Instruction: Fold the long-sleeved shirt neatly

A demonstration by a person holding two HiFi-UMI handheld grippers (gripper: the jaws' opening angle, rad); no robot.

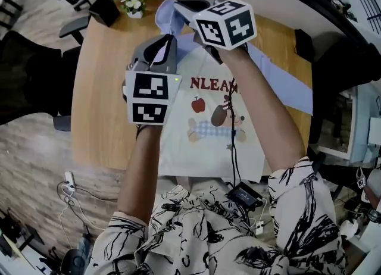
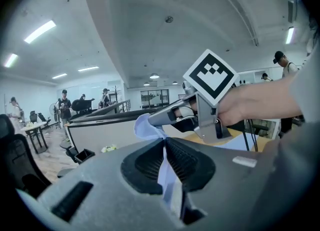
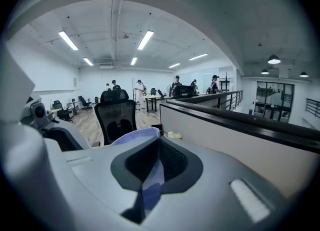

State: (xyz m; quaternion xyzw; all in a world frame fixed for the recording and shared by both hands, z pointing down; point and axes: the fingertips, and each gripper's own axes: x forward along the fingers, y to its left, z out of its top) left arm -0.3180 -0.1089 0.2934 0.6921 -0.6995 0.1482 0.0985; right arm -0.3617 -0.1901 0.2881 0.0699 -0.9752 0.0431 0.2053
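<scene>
My left gripper point(image 2: 164, 145) and right gripper point(image 3: 157, 147): jaws nearly closed, each pinching thin, soft lilac cloth of the long-sleeved shirt point(image 1: 205, 143) over the wooden table point(image 1: 104, 101).

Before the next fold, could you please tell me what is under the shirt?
The shirt lies on the wooden table, whose top shows around its edges. Whatever might lie beneath the cloth is covered and cannot be seen.

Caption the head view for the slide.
Mid-fold: left tool and right tool clamp blue fabric of the shirt, held above the table.
</scene>
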